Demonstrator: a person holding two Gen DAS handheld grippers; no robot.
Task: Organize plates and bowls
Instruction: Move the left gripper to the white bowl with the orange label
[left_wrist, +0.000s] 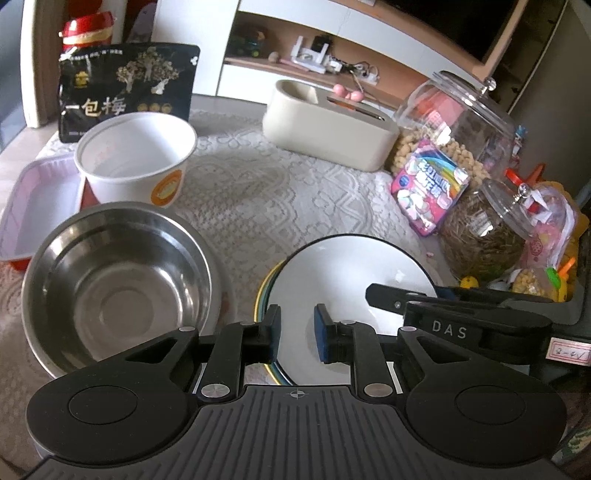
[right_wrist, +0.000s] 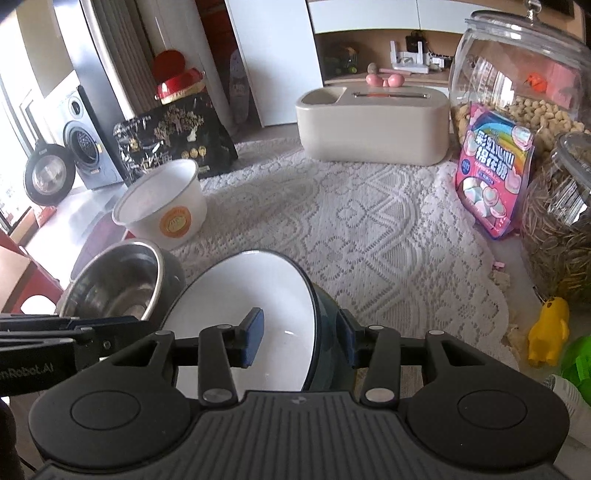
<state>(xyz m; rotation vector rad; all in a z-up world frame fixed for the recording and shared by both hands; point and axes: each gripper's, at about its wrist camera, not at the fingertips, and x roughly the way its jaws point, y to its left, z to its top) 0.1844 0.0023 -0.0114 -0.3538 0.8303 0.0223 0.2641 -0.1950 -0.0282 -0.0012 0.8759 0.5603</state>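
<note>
A white ceramic bowl with a dark outside (left_wrist: 351, 280) (right_wrist: 251, 310) sits on a stack of plates with coloured rims (left_wrist: 264, 291) on the lace cloth. My left gripper (left_wrist: 295, 332) is open, its fingers astride the bowl's near rim. My right gripper (right_wrist: 301, 338) is open, one finger inside the bowl and one outside its right wall; it shows in the left wrist view (left_wrist: 402, 301). A steel bowl (left_wrist: 110, 288) (right_wrist: 118, 284) stands to the left. A white paper bowl (left_wrist: 136, 158) (right_wrist: 162, 206) stands behind it.
A pink tray (left_wrist: 33, 206) lies at far left. A black snack bag (left_wrist: 125, 88), a beige box (left_wrist: 332, 122) (right_wrist: 373, 125), glass jars (left_wrist: 458, 122) (right_wrist: 517, 74), a pink candy bag (left_wrist: 428, 184) (right_wrist: 495, 170) and a yellow toy (right_wrist: 546, 328) ring the cloth.
</note>
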